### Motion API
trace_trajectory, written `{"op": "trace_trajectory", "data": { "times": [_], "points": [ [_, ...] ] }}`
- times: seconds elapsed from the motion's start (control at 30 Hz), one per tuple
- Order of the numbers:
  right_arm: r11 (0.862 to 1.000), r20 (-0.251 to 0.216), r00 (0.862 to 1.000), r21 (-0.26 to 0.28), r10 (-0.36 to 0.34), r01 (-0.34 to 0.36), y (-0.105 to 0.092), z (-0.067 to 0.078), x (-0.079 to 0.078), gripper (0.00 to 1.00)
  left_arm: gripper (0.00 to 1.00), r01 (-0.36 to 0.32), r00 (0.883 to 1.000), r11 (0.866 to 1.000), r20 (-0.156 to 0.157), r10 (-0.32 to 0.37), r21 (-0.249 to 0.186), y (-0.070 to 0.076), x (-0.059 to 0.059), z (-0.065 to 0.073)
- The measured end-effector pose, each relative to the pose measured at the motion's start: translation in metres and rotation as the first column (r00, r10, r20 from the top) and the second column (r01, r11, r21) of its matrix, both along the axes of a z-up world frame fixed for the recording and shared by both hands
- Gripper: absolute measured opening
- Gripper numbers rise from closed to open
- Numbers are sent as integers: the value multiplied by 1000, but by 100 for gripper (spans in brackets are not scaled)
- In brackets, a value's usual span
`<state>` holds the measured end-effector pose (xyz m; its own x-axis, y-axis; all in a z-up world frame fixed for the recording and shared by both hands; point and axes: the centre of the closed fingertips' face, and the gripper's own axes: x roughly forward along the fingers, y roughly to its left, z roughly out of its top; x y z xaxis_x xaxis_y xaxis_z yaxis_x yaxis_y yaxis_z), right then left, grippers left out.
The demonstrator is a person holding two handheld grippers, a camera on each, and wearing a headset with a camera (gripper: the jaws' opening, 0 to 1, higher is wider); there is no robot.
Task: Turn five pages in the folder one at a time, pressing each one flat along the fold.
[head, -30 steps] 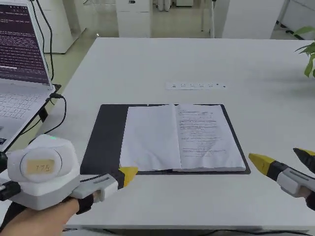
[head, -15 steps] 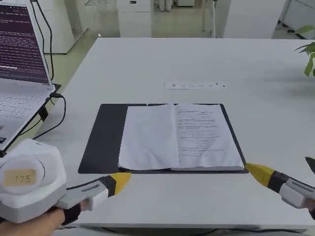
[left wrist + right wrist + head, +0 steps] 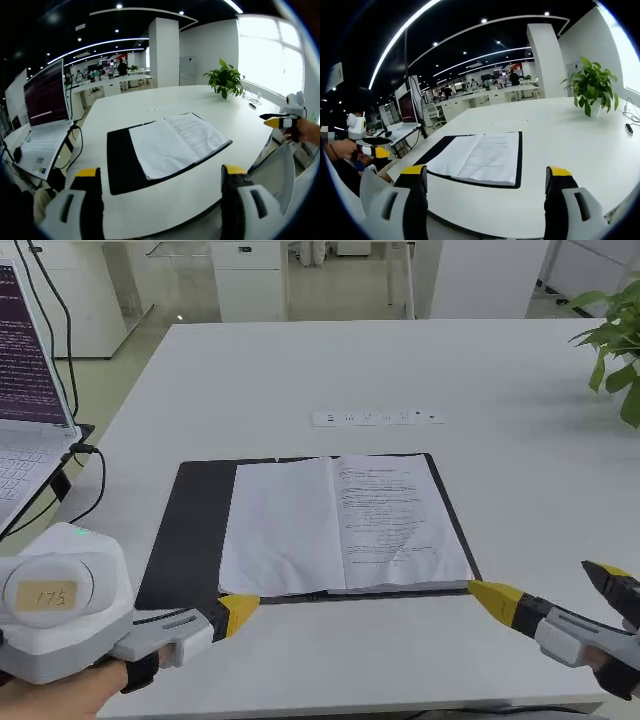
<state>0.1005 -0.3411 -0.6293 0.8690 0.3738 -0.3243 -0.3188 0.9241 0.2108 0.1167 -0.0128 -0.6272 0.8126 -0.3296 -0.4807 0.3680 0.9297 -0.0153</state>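
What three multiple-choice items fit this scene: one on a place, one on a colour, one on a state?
1. Where does the laptop stand from the folder? A on it; B to its left; C to its right.
2. The folder's cover is: A red; B green; C black.
3. The right gripper is: A open; B shut on a page; C shut on a cable.
Answers: 1 B, the head view shows it on the left; 2 C, a black border frames the white pages; 3 A, its jaws stand wide apart.
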Motion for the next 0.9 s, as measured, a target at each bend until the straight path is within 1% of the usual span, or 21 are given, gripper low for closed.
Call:
{"op": "trace_trajectory", "data": {
  "times": [0.13,0.27,0.33,0.37,0.4,0.43,0.47,0.5,0.53,0.57,0.67,0.7,0.73,0.77,0.8,0.83,0.9],
  "points": [
    [1000,3,1000,3,15,-15,4,0,0,97,99,23,1000,1000,-8,-23,7,-10,6,-5],
    [1000,5,1000,7,29,-29,11,0,1,96,99,40,999,999,-12,-40,-8,-22,13,-8],
    [999,3,1000,9,31,-31,13,-1,2,96,99,63,998,998,-10,-63,-5,-30,19,-12],
    [999,5,999,11,36,-36,15,-1,2,96,99,76,997,997,-11,-76,-3,-35,23,-14],
    [999,7,999,10,38,-38,16,-1,2,96,99,91,996,996,-15,-91,2,-41,25,-16],
    [999,6,999,10,39,-39,17,-1,3,96,99,108,994,994,-17,-108,7,-48,28,-17],
    [999,5,999,10,41,-41,18,-1,3,96,99,121,993,993,-9,-121,9,-54,31,-17],
    [999,8,999,12,42,-42,19,-2,3,96,99,147,989,989,-9,-147,14,-64,35,-17],
    [999,7,999,12,40,-40,19,-2,4,96,99,162,987,987,-7,-162,13,-70,38,-19],
    [999,6,999,11,39,-40,19,-2,4,95,99,173,985,985,-1,-173,16,-75,43,-20],
    [999,4,999,11,32,-32,19,-4,4,95,99,216,976,976,1,-216,27,-96,57,-26],
    [999,3,1000,14,29,-29,19,-4,4,95,98,228,974,973,0,-228,40,-104,62,-28],
    [1000,1,1000,18,25,-25,18,-4,4,95,95,248,969,968,-2,-248,41,-111,65,-29],
    [1000,3,1000,19,21,-21,18,-4,4,95,91,260,966,965,-5,-260,33,-119,69,-31],
    [1000,5,1000,20,19,-19,17,-4,4,94,91,260,966,965,-5,-260,27,-124,72,-32],
    [1000,6,1000,20,15,-15,17,-4,4,94,93,276,961,961,-1,-276,11,-134,76,-33],
    [1000,6,1000,21,11,-11,17,-4,4,94,93,286,958,958,-11,-286,15,-144,81,-37]
  ]
}}
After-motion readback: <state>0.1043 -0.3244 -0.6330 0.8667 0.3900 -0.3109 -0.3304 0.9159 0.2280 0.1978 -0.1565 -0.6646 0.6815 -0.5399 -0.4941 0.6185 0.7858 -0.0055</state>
